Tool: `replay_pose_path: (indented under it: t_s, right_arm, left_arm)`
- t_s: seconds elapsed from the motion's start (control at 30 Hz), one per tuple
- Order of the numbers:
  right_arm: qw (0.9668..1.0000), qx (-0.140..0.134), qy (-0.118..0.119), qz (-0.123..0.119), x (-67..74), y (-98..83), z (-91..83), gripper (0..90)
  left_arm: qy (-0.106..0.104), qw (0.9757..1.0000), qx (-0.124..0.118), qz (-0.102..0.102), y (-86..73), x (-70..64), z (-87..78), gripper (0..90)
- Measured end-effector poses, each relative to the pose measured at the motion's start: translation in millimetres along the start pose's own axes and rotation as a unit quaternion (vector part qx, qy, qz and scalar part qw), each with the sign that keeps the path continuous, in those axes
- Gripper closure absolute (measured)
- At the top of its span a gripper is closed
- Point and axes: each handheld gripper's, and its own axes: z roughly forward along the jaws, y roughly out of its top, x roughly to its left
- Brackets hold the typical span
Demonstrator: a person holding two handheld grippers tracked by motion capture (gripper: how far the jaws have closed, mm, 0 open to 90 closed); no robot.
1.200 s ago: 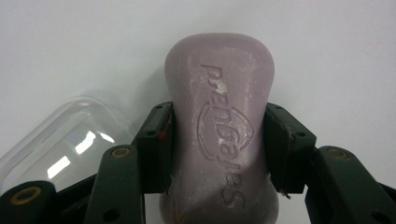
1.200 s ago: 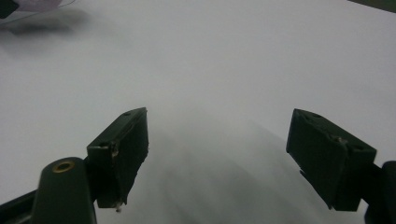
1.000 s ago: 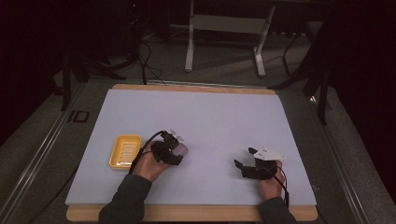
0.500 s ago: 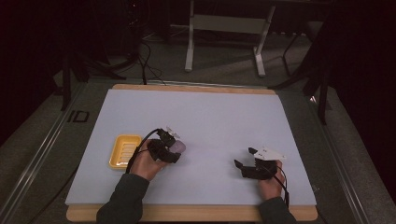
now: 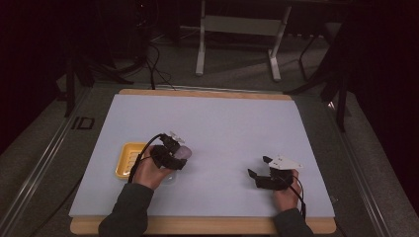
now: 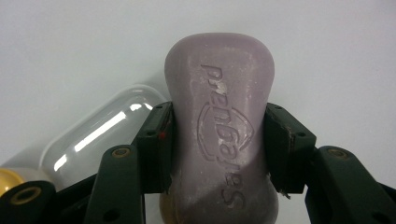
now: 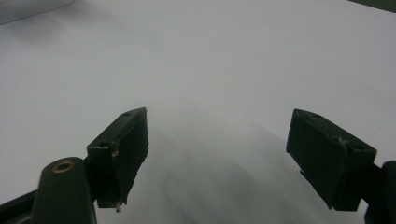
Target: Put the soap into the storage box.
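Observation:
A purple soap bar (image 6: pixel 219 116) with embossed lettering sits between the pads of my left gripper (image 6: pixel 219 144), which is shut on its narrow waist. In the high view that left gripper (image 5: pixel 179 154) holds the soap bar (image 5: pixel 185 152) just right of a yellow soap dish (image 5: pixel 127 160) on the white table. A clear plastic lid (image 6: pixel 100 135) lies under the gripper's left side. My right gripper (image 5: pixel 258 167) rests low on the table's right side. Its jaws stand wide apart, and the right gripper (image 7: pixel 217 149) has only bare table between its fingers.
The white table top (image 5: pixel 222 123) has a wooden edge (image 5: pixel 197 226) along the front. Dark floor, cables and a stand's metal legs (image 5: pixel 237 44) lie beyond the far edge. A corner of the yellow dish (image 6: pixel 9 179) shows beside the lid.
The left hand has shifted very slightly with the soap still gripped. The right hand has stayed still.

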Motion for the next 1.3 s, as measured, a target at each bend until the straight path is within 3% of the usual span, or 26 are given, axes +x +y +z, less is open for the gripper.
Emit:
replay_pose_path:
  t_s: [0.63,1.3]
  right_arm:
    - [1.0,0.0,0.0,0.0,-0.1,0.0,0.0,20.4]
    - [1.0,0.001,0.0,0.001,0.1,0.0,0.0,20.4]
  left_arm:
    - [0.015,0.9995,-0.001,-0.026,-7.6,14.7,-7.2,49.1]
    - [0.032,0.9988,0.0,-0.037,-11.6,23.4,-14.2,49.1]
